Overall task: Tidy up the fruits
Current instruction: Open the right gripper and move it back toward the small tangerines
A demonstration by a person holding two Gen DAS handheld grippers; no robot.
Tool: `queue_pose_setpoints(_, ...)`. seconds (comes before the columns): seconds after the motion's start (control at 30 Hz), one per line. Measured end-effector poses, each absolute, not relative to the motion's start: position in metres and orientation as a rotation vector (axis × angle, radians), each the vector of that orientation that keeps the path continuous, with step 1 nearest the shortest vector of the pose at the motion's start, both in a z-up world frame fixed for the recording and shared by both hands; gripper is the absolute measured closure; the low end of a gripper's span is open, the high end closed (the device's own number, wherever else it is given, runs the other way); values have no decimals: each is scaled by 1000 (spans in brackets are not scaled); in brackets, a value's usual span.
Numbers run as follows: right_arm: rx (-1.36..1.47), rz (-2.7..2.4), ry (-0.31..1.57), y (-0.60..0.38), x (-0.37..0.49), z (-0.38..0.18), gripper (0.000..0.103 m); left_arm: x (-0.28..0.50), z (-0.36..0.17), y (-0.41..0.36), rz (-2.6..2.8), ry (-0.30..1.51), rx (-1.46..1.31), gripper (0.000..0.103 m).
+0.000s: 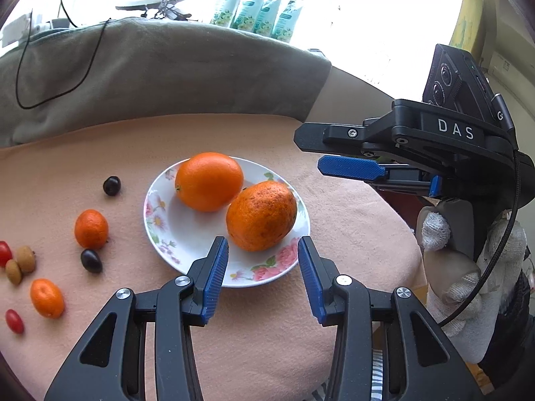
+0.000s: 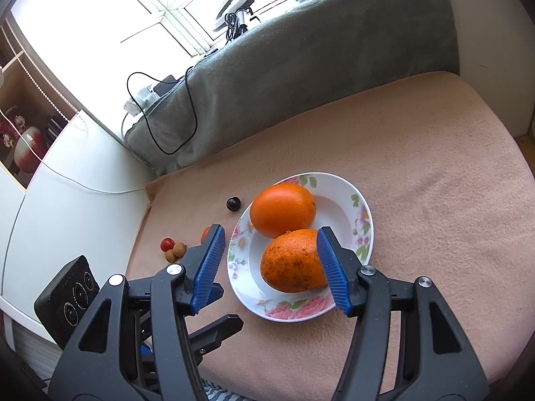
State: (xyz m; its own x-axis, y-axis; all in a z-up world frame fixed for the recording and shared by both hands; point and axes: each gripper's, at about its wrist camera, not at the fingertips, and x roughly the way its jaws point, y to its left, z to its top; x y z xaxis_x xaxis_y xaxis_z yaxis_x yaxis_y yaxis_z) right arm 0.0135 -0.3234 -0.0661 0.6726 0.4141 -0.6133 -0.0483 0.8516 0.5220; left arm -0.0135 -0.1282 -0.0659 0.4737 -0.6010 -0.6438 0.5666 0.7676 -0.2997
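Observation:
A flowered white plate (image 1: 157, 234) (image 2: 364, 220) on the peach cloth holds a smooth orange (image 1: 209, 180) (image 2: 282, 209) and a speckled orange (image 1: 260, 215) (image 2: 291, 260). My left gripper (image 1: 263, 245) stands open at the plate's near rim, just short of the speckled orange. My right gripper (image 2: 271, 234) (image 1: 307, 152) is open over the plate. Its right pad overlaps that orange's edge and its left pad stands clear. Left of the plate lie two small mandarins (image 1: 91, 229), two dark round fruits (image 1: 111, 185) (image 2: 233, 204), cherry tomatoes (image 1: 14, 320) (image 2: 167, 244) and brown longans (image 1: 25, 259) (image 2: 175, 250).
A grey blanket (image 1: 150, 73) (image 2: 317, 53) rises behind the cloth, with a black cable (image 1: 50, 97) draped over it. A white-gloved hand (image 1: 468, 284) holds the right gripper off the table's right edge. A white cabinet side (image 2: 67, 193) borders the cloth on the left.

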Motion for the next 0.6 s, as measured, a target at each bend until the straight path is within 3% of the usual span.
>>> queue_pose_setpoints(0.2, 433, 281, 756, -306, 10, -61, 35, -10, -62, -109, -673, 766, -41, 60)
queue_pose_setpoints(0.6, 363, 323, 749, -280, 13, -64, 35, -2, -61, -34, -515, 738, -64, 60)
